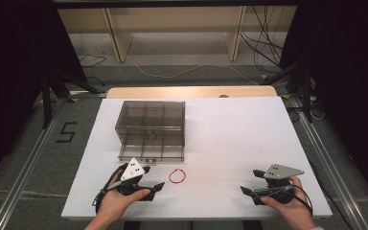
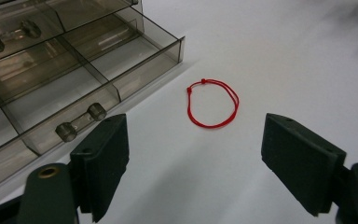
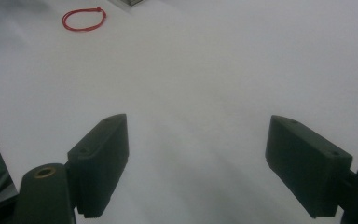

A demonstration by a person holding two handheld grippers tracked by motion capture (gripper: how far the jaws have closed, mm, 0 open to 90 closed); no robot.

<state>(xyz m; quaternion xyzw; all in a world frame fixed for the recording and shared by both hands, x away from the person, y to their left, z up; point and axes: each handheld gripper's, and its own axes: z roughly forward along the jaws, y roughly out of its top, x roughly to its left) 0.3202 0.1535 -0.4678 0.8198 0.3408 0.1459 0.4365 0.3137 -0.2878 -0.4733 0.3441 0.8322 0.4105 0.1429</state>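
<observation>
Right now the red string loop (image 2: 213,103) lies flat on the white counter (image 1: 230,139), just in front of the smoky clear drawer box (image 1: 152,129) and apart from it. Loop sits free, nothing on it, so it looks laid out for a pick, likely to go into one of the box's compartments; the lower drawer (image 2: 65,93) is pulled out with bare sections showing. Left hand-held gripper (image 2: 196,154) points at the loop, near it but not touching, jaws spread wide with nothing between them. Right hand-held gripper (image 3: 196,158) is well apart at the counter's right side, jaws also wide and empty, loop far off in its view. Both rest low in the person's hands, near the counter's front edge.
</observation>
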